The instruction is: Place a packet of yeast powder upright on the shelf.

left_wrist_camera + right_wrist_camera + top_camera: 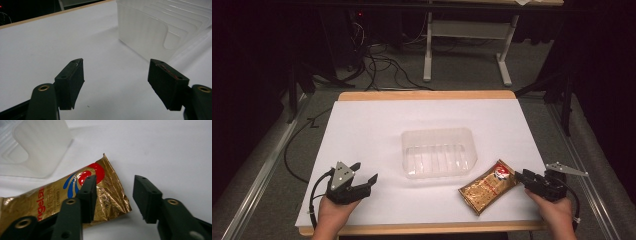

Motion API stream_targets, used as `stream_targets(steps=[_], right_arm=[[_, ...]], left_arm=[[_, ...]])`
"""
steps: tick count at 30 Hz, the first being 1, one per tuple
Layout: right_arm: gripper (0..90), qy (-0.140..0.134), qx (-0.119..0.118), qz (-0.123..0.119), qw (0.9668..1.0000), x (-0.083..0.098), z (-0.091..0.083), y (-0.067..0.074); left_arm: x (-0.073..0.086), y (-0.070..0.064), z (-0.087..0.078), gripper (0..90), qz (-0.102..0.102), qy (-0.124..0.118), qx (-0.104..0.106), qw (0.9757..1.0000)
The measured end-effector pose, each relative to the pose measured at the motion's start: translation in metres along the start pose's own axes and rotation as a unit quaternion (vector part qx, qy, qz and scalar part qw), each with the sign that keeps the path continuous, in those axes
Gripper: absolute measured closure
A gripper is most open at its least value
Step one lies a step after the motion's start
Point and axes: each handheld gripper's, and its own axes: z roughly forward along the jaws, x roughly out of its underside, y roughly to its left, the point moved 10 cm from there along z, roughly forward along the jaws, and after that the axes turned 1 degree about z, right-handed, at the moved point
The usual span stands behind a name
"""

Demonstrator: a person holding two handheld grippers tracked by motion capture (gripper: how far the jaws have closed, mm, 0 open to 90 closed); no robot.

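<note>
Gold snack packet [488, 186] lies lower right on the white surface [377, 125], just beside the clear tray [438, 152]. The right gripper [113, 195] view shows its jaws parted over the packet's corner, not pinching it. The left gripper [358, 182] sits lower left, jaws wide apart, holding nothing.

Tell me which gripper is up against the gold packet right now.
The right gripper, open at the gold packet's red-marked end. The left gripper rests apart on the bare white table, left of the clear tray.

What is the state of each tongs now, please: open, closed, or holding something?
Left tongs: open, holding nothing, near the clear plastic tray.
Right tongs: open, holding nothing, at the end of the gold packet.
</note>
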Motion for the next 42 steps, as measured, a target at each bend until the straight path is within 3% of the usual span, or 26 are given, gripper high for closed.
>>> stream_targets(steps=[6,11,15,19,22,27,33,36,40,42], right_arm=[[40.7,0.013,-0.026,0.063,0.9976,0.007,0.004,-0.013],[40.4,0.022,-0.057,0.087,0.9943,0.010,0.007,-0.011],[37.8,0.022,-0.078,0.116,0.9899,0.011,0.010,-0.009],[37.9,0.011,-0.102,0.156,0.9824,0.009,0.009,-0.011],[38.4,0.011,-0.109,0.162,0.9807,0.009,0.010,-0.010],[39.8,0.022,-0.116,0.158,0.9804,0.010,0.015,-0.002],[41.4,0.031,-0.131,0.166,0.9769,0.010,0.020,0.006],[45.1,0.034,-0.142,0.177,0.9733,0.010,0.022,0.007],[52.7,0.038,-0.146,0.181,0.9717,0.011,0.024,0.006],[55.7,0.038,-0.145,0.177,0.9726,0.011,0.025,0.006]], left_arm=[[0.003,-0.004,0.003,29.7,0.008,0.010,0.005,0.9999],[0.004,-0.008,0.006,29.7,0.016,0.017,0.008,0.9997],[0.005,-0.009,0.006,29.7,0.025,0.018,0.006,0.9995],[0.004,-0.008,0.006,29.7,0.027,0.017,0.004,0.9995],[0.005,-0.008,0.006,29.7,0.030,0.018,0.002,0.9994],[0.006,-0.008,0.005,29.7,0.036,0.019,0.000,0.9992],[0.006,-0.008,0.004,29.7,0.037,0.020,-0.002,0.9991],[0.007,-0.008,0.004,29.7,0.039,0.022,-0.002,0.9990],[0.008,-0.008,0.004,29.6,0.044,0.023,-0.005,0.9988],[0.009,-0.008,0.003,29.6,0.046,0.025,-0.006,0.9986]])
